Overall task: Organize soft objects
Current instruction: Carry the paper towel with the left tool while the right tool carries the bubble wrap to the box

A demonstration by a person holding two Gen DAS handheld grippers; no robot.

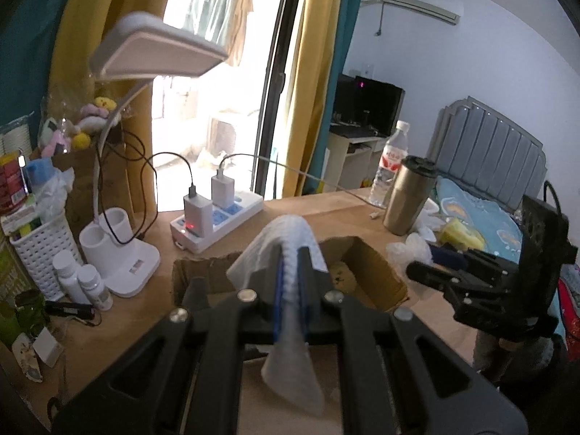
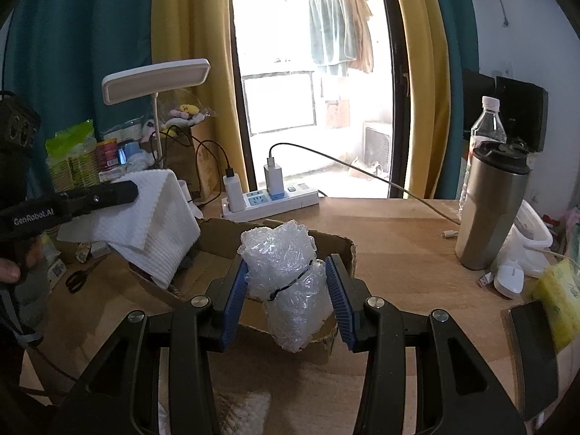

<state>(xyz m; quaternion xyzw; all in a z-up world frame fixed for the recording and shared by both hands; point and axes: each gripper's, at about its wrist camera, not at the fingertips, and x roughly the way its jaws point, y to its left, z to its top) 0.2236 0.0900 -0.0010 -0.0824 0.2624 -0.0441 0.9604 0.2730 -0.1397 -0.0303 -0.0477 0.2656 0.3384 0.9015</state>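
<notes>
Bubble wrap [image 2: 286, 282] between fingers [image 2: 340, 301] | cardboard box [image 2: 224, 233] behind | tumbler [image 2: 489, 203] right

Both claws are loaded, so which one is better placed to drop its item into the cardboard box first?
Probably the left. The left claw pinches the white cloth, which already hangs over the cardboard box opening. The right claw clamps the bubble wrap bundle nearer the box's front edge.
</notes>
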